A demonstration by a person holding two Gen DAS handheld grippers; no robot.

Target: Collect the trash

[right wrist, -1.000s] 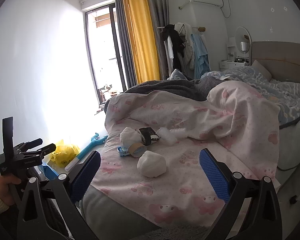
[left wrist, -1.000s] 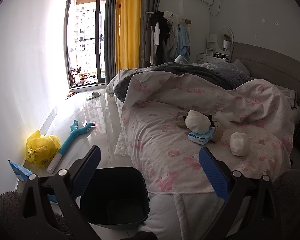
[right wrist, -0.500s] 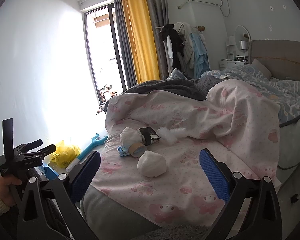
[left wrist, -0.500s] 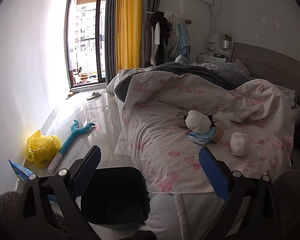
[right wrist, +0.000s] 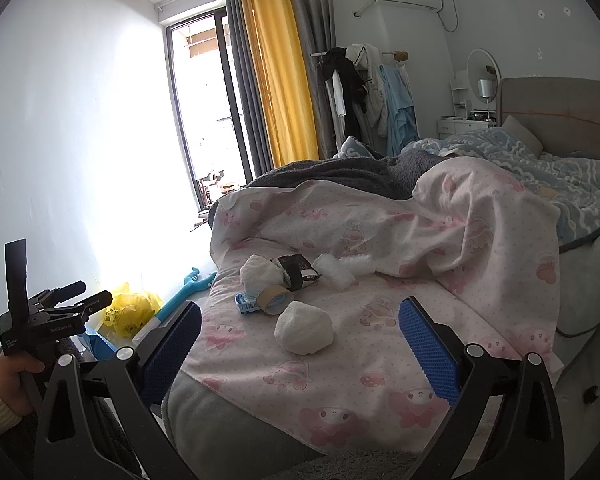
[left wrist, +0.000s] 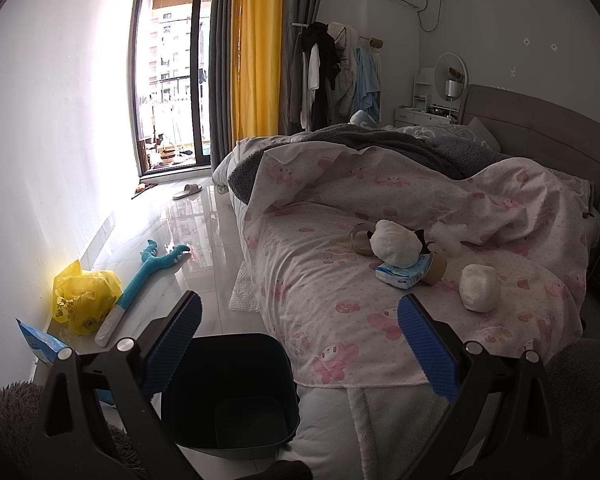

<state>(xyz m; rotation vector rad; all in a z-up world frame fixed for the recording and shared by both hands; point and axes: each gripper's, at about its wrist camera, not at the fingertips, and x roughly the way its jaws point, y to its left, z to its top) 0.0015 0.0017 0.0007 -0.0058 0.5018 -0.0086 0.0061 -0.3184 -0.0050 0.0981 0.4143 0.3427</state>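
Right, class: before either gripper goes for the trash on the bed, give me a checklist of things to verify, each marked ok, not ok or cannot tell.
1. Right gripper open and holding nothing: ok.
2. Left gripper open and holding nothing: ok.
3. Nearest white wad lies apart from the other trash, free to grasp: ok.
4. Dark bin upright beside the bed, mouth open: ok.
5. Bin has room: ok, no trash shows inside.
6. Tape roll clear of the blue packet: not ok, they touch.

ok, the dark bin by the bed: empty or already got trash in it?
Empty as far as visible: in the left wrist view the dark bin stands upright on the floor and its bare bottom shows. Its near inside wall is hidden.
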